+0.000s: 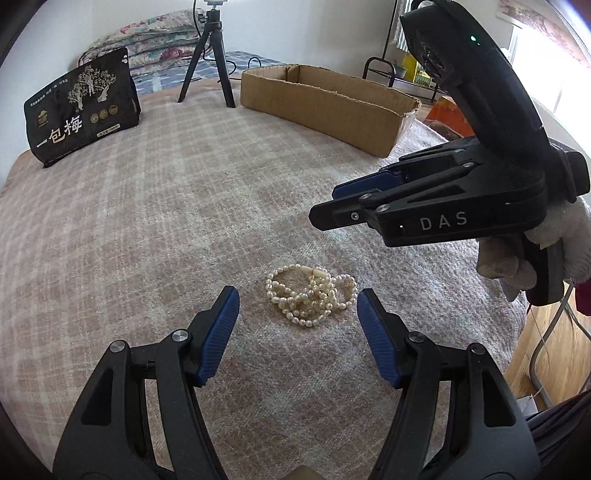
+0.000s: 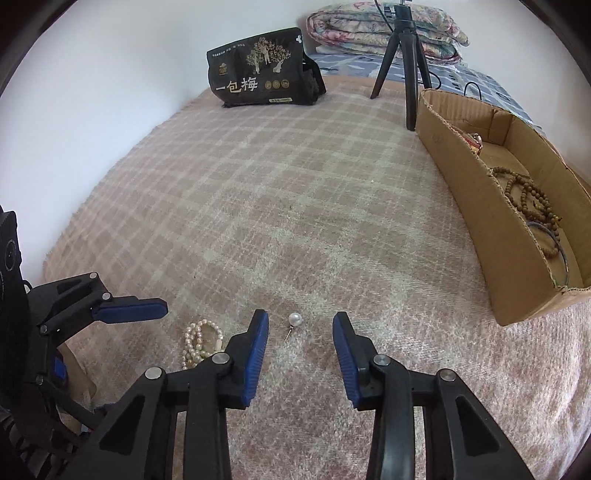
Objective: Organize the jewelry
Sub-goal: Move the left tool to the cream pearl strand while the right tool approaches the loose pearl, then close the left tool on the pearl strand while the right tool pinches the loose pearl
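A tangled pile of cream pearl strands (image 1: 309,294) lies on the plaid blanket, just ahead of my open, empty left gripper (image 1: 297,299). The pearls also show in the right wrist view (image 2: 201,341), partly hidden behind my right gripper's left finger. A single pearl pin (image 2: 294,320) lies on the blanket right between and just ahead of the fingertips of my open, empty right gripper (image 2: 300,323). In the left wrist view the right gripper (image 1: 325,206) hovers above and to the right of the pearls. The left gripper's blue fingertips (image 2: 129,309) show at the left of the right wrist view.
A long open cardboard box (image 2: 480,206) stands at the right and holds brown wooden bead strands (image 2: 532,195), a thin bangle (image 2: 554,236) and a small red item (image 2: 475,142). A black snack bag (image 2: 258,70), a black tripod (image 2: 402,55) and folded quilts (image 2: 384,29) sit at the back.
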### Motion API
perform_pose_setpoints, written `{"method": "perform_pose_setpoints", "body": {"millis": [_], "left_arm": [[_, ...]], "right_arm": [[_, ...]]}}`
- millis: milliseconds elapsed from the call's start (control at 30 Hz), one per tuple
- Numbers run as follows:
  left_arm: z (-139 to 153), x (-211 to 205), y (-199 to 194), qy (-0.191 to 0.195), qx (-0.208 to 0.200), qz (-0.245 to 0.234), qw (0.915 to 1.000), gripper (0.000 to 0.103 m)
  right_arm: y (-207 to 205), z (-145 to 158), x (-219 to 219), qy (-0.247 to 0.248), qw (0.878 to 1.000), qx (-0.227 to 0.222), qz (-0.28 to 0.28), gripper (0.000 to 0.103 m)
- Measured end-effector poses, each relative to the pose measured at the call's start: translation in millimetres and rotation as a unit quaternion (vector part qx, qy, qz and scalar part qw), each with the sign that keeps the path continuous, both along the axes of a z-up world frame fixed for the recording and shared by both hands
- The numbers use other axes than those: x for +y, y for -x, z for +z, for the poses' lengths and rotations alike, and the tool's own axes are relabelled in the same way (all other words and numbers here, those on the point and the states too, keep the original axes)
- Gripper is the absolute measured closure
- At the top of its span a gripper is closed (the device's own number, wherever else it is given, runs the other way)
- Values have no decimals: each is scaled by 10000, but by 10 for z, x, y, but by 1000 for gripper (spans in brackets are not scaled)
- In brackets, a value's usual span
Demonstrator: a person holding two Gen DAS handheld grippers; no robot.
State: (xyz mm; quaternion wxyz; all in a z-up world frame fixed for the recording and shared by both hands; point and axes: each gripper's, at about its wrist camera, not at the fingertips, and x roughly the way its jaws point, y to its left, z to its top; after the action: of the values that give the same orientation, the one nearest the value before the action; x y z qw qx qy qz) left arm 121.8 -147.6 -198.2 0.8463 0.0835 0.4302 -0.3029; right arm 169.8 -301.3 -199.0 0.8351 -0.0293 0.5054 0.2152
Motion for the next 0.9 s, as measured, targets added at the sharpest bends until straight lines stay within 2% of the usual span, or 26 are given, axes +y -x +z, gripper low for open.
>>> {"method": "perform_pose_setpoints", "body": {"millis": [200,433,667,833,900], "left_arm": [[-47,-63,-45,-45,-21,-70,10000,35],[-133,-134,-105,-168,-20,-126,9998,35],[-164,-168,-147,-219,-64,-134,9996,35],[-165,-178,-123,-194,-106,-232,9995,55],[-159,-192,-107,-180,-128,-295,9993,69]], "right_arm": [[9,-42,110,204,9996,-45,190,72],[4,-84,193,476,9984,-50,315,82],[-3,-82,158,500,9984,-24,248,94],[1,-74,120,446,9988,-28,184,96],[4,-67,105,424,9990,-38,151,96]]}}
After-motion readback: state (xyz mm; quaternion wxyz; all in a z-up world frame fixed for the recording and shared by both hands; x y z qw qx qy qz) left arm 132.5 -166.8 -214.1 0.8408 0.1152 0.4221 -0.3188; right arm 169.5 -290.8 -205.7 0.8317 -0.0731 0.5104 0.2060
